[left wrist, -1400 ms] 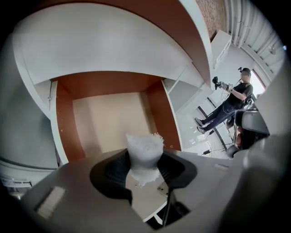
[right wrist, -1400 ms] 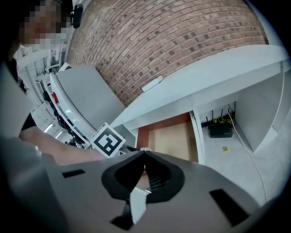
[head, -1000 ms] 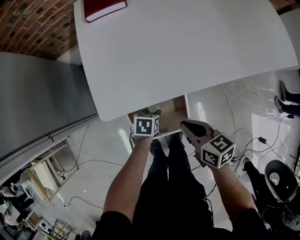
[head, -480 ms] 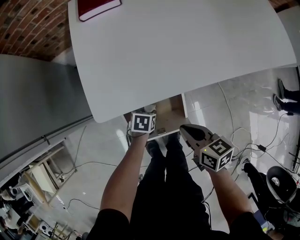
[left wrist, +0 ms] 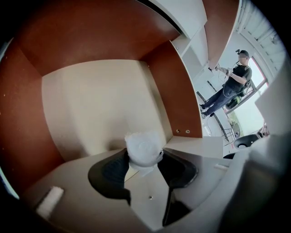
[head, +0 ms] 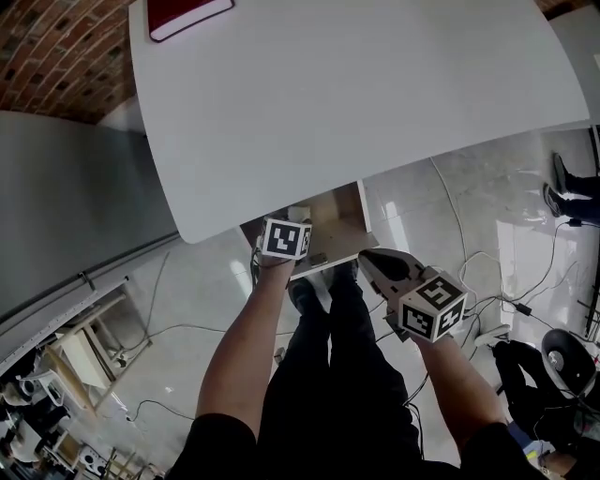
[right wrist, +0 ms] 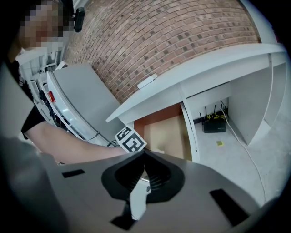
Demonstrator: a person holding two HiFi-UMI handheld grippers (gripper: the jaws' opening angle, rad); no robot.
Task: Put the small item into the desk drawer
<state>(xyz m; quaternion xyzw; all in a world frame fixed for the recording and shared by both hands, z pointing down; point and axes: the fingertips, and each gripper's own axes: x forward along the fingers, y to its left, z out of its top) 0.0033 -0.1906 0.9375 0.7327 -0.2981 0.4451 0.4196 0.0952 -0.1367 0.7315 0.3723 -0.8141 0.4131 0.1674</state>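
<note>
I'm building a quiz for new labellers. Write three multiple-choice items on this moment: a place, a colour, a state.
1. Where is the small item?
A. on the desk top
B. between the left gripper's jaws, over the open drawer
C. on the floor

2. What colour is the book on the desk?
A. red
B. blue
C. green

3. How do the right gripper's jaws stand?
A. wide apart
B. clamped on the book
C. together, empty

1 B: the left gripper view shows it pinched above the drawer's beige bottom.
2 A: the head view shows a red cover.
3 C: the right gripper view shows the jaws meeting, nothing between.
</note>
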